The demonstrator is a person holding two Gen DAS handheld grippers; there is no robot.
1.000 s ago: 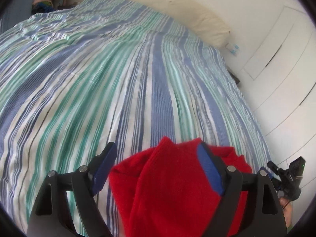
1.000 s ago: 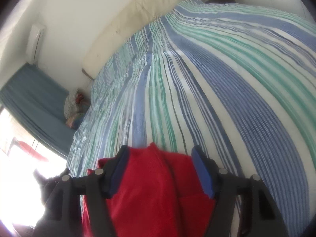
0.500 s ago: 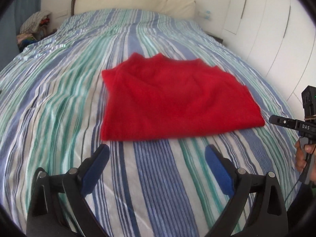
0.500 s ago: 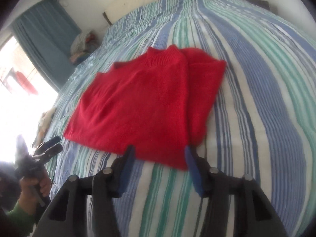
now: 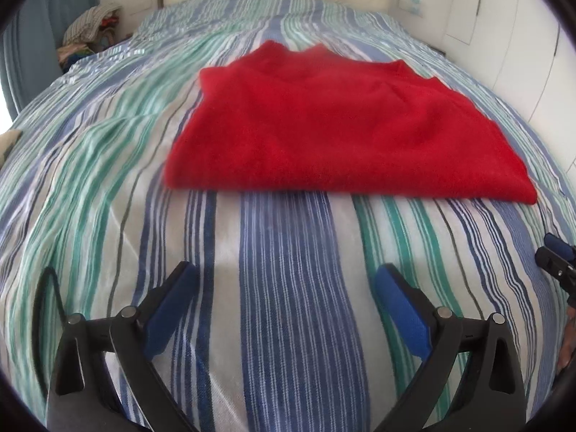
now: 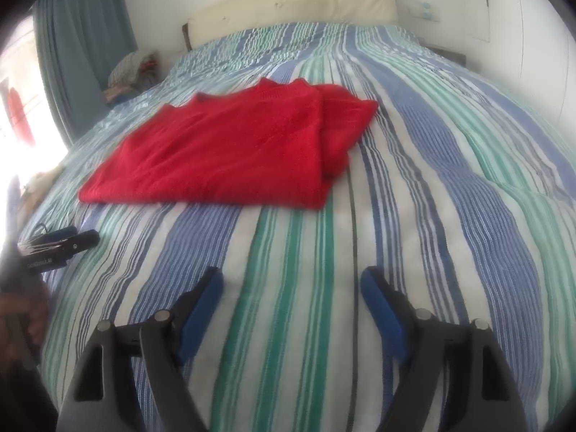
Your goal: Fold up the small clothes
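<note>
A red knit sweater point(image 5: 338, 126) lies folded flat on the striped bed cover point(image 5: 288, 288); it also shows in the right wrist view point(image 6: 234, 144), with a folded layer along its right side. My left gripper point(image 5: 286, 280) is open and empty, held back from the sweater's near edge. My right gripper point(image 6: 291, 284) is open and empty, also short of the near edge. The right gripper's tip shows at the right edge of the left wrist view point(image 5: 556, 255). The left gripper shows at the left of the right wrist view point(image 6: 57, 243).
A cream headboard cushion point(image 6: 291, 0) runs along the far end of the bed. A pile of clothes point(image 5: 90, 32) sits at the far left beside a blue curtain point(image 6: 79, 36). White wardrobe doors point(image 5: 522, 36) stand to the right.
Both grippers let go of the red sweater and drew back toward the near end of the bed. The sweater now lies folded on the cover, farther from both grippers.
</note>
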